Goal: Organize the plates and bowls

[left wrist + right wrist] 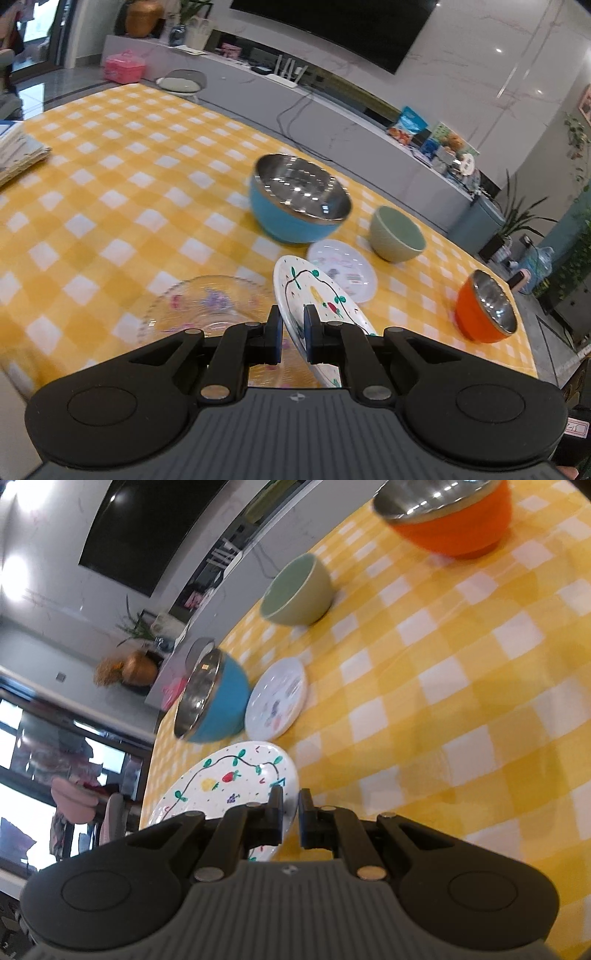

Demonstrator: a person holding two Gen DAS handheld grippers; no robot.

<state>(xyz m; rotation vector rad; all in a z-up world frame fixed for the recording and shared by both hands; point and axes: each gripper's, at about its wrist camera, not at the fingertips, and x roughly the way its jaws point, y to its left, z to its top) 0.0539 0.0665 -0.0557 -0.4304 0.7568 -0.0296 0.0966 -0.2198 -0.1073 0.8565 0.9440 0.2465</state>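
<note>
Both the left gripper (292, 334) and right gripper (290, 818) are clamped on the painted plate's (314, 295) rim, tilted above the counter (110, 192).

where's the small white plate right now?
The small white plate lies flat on the checked tablecloth, just in front of the blue bowl and left of the green bowl, beyond the held painted plate. Right wrist view shows it too.

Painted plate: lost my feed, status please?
Both hand-held grippers, left and right, shut on painted plate, lifted, tilted. Glass plate below. Blue bowl ahead.
</note>
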